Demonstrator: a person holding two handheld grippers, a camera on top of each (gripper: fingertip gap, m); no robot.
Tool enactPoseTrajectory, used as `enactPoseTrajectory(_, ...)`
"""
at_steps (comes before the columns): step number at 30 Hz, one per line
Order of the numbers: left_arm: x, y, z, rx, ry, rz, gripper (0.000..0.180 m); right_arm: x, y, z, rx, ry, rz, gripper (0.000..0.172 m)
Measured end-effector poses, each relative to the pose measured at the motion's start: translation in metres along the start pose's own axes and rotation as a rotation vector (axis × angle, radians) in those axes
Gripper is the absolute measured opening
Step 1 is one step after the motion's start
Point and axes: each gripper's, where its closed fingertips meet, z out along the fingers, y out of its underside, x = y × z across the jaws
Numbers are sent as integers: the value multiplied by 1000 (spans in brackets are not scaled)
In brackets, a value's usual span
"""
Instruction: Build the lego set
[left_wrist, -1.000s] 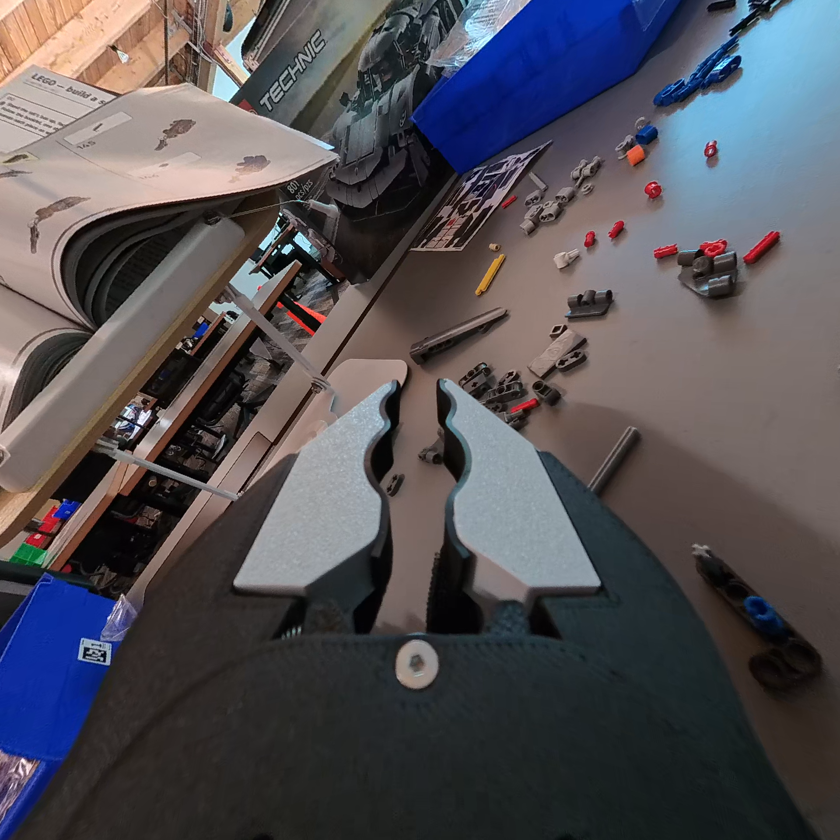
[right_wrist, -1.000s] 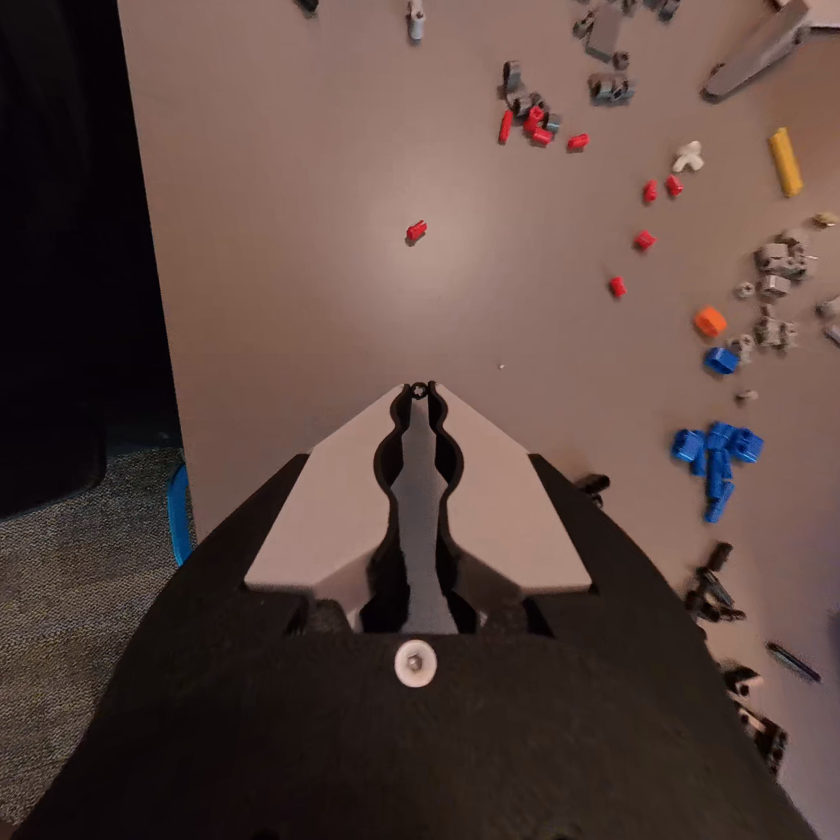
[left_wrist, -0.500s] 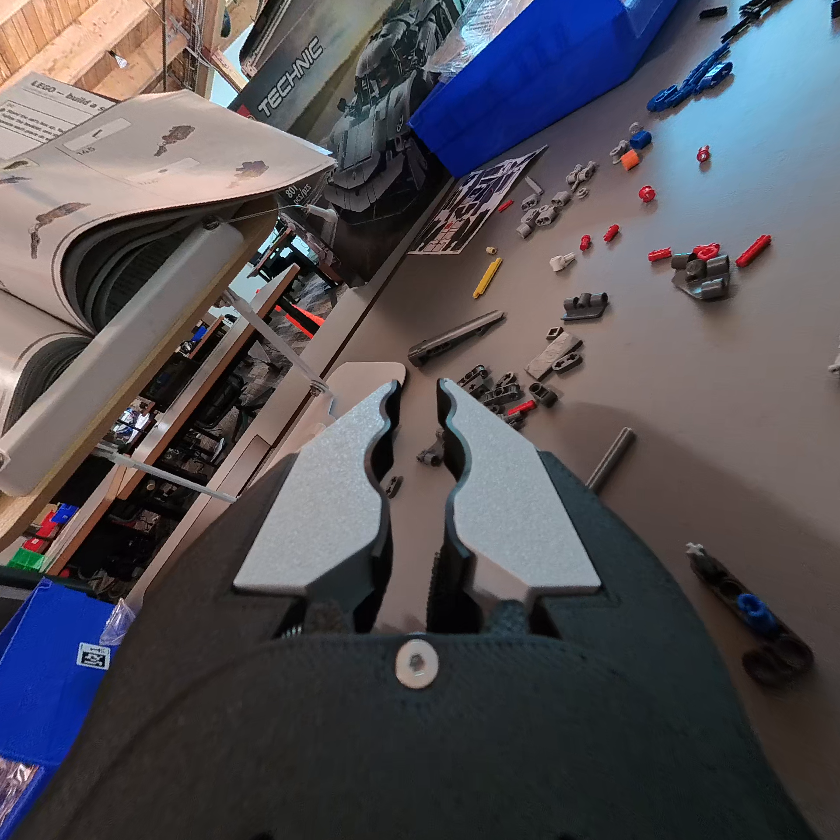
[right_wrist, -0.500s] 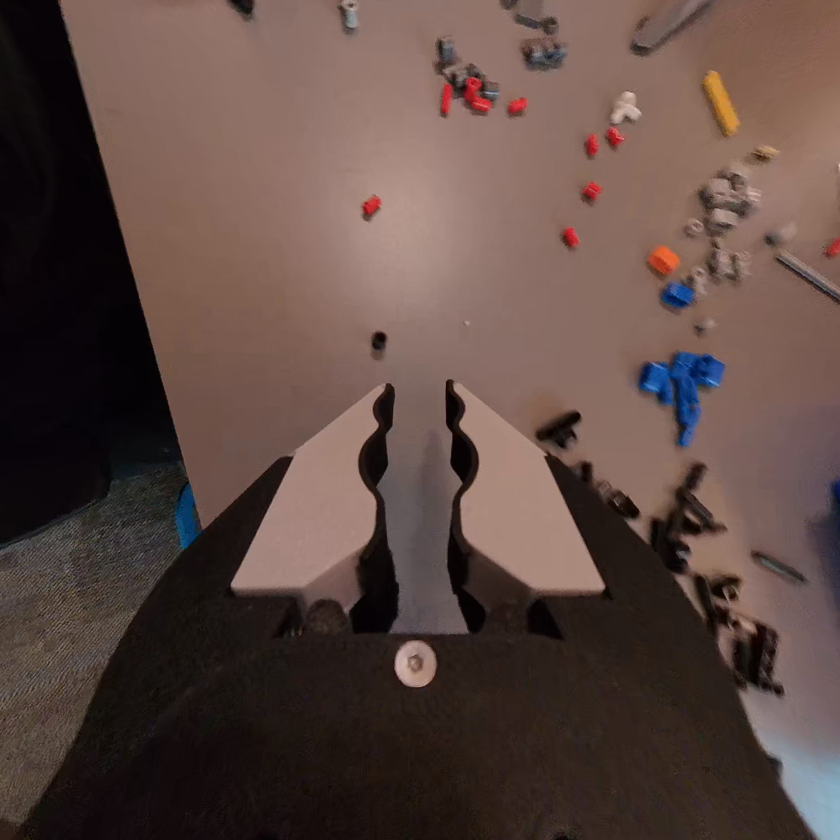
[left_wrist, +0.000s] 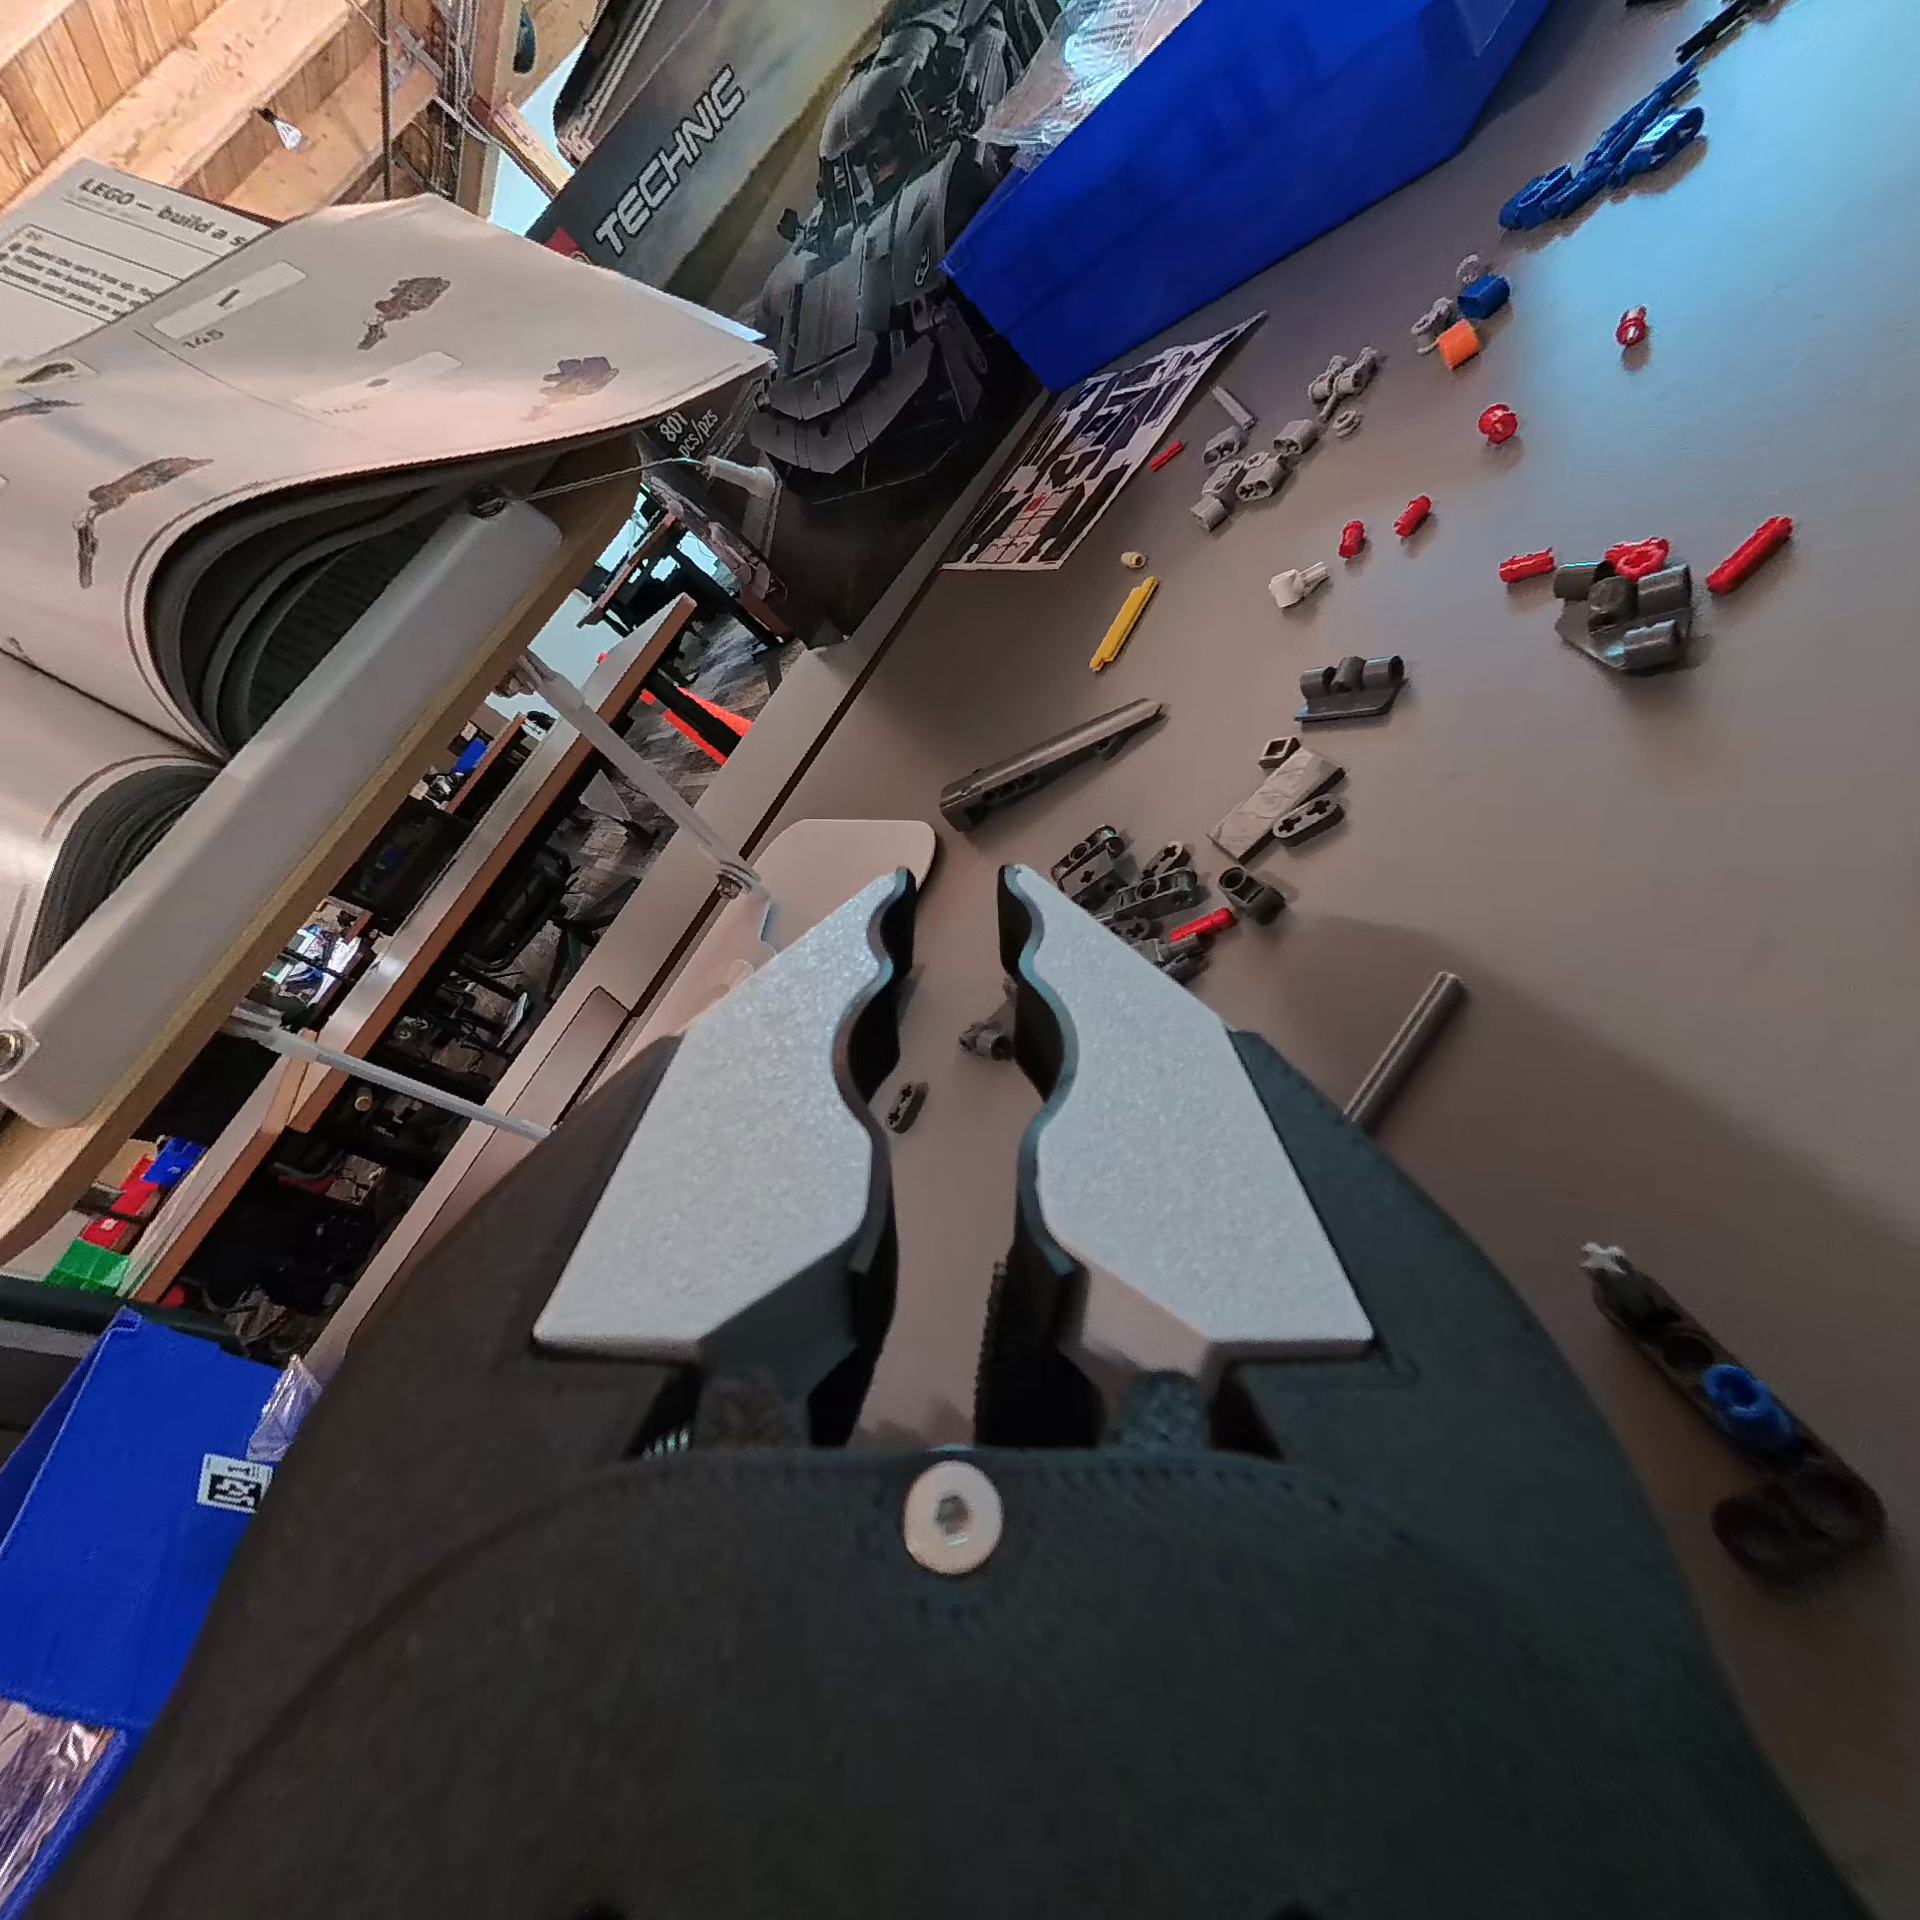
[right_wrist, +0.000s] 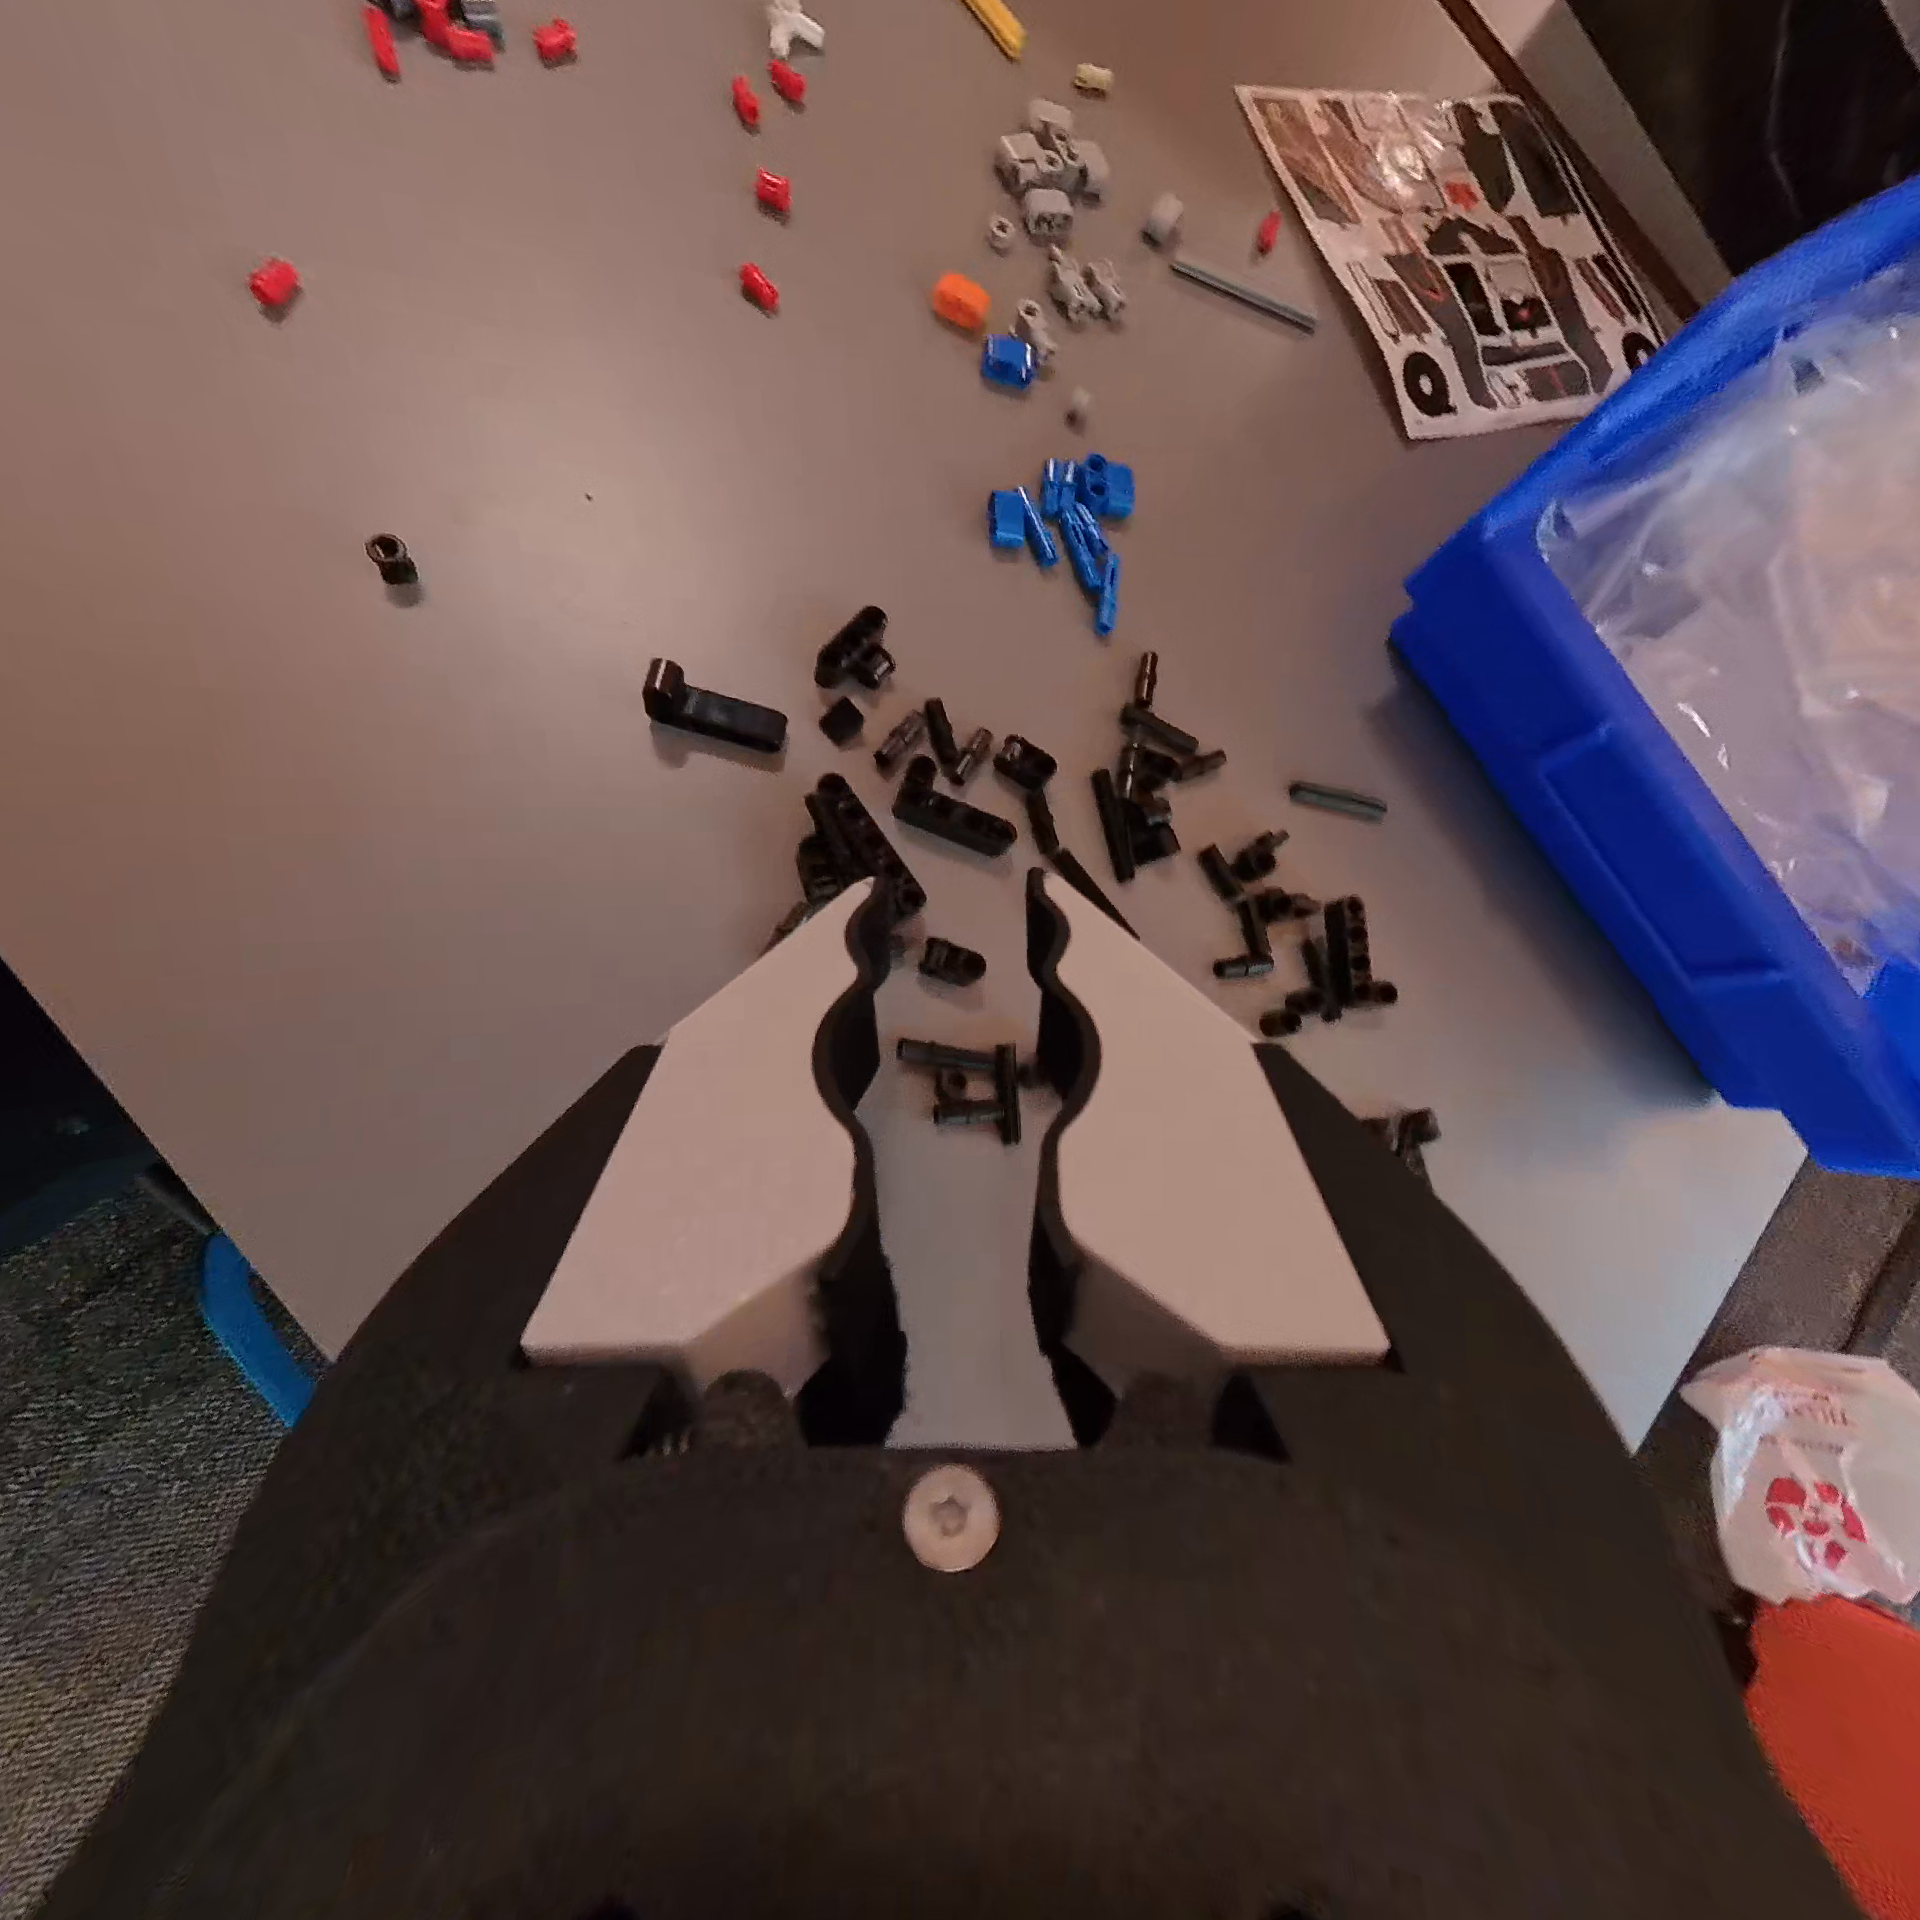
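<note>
Claws (right_wrist: 951, 894) apart, prob. near table edge (right_wrist: 156, 1122)

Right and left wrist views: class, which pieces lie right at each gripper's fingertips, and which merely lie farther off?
At the fingertips: right gripper, open, above black pieces; left gripper, open, above small grey piece.
Farther off: blue bin, sticker sheet, red pins, blue pieces, lone black bush.

Loose black toy-brick parts (right_wrist: 940, 800) scattered flat, apparently untouched, on grey table (right_wrist: 416, 727).
</note>
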Motion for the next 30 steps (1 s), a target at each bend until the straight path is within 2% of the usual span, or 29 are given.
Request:
enactPoseTrajectory(6, 1, 1, 1, -5, -3, 9, 14, 8, 17, -10, 8, 63, 41, 24)
enactPoseTrajectory(17, 2, 2, 1, -11, -7, 33, 14, -10, 34, -8, 153, -48, 172, 22)
enactPoseTrajectory(30, 3, 1, 1, -11, -8, 48, 13, -14, 39, -2, 114, -50, 150, 22)
